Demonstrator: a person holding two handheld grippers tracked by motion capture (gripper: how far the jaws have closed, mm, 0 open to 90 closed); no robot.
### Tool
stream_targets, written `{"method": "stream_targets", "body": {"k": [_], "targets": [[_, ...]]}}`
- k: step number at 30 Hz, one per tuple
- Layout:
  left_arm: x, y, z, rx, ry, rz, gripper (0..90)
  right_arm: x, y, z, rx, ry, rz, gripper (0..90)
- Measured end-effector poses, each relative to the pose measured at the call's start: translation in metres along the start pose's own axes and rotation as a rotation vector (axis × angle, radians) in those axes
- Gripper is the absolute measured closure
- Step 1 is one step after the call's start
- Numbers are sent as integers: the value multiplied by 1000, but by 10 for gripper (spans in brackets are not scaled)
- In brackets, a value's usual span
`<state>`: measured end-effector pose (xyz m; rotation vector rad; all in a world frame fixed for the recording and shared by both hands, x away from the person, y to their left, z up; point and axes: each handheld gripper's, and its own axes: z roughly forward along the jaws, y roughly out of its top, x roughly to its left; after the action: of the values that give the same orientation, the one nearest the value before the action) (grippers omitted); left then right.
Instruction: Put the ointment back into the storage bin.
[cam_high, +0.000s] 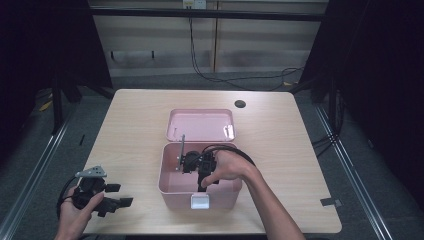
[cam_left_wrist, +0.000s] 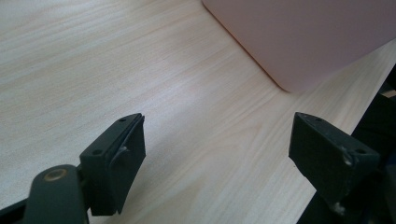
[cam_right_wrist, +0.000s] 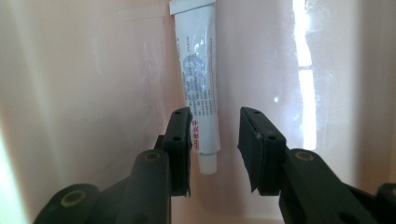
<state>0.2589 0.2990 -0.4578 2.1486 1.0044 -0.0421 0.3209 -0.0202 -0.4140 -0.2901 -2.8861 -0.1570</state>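
Observation:
A pink box (cam_high: 165, 182) stands open at the middle of the table, its lid (cam_high: 200, 124) folded back behind it. A white tube (cam_right_wrist: 196, 70) with blue print lies on the box's floor (cam_right_wrist: 93, 93). My right gripper (cam_high: 194, 164) reaches down into the box. In the right gripper view that gripper (cam_right_wrist: 215, 116) is open, and the tube's cap end lies between the jaws, close to the left one, which seems not to touch it. My left gripper (cam_high: 120, 195) is open with nothing in it, low over the table's front left. The box's outer wall (cam_left_wrist: 303, 37) lies ahead of it.
A white latch (cam_high: 200, 201) hangs on the box's front wall. A round cable hole (cam_high: 240, 104) sits in the wooden table (cam_high: 130, 130) at the back right. The table's front edge runs just right of my left gripper (cam_left_wrist: 218, 121).

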Motion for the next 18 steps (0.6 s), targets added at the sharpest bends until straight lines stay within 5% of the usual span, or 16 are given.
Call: {"method": "stream_targets", "body": {"k": [18], "targets": [[0, 0, 0, 6, 1, 0, 186, 7, -25, -36, -68, -61, 45, 626]]}}
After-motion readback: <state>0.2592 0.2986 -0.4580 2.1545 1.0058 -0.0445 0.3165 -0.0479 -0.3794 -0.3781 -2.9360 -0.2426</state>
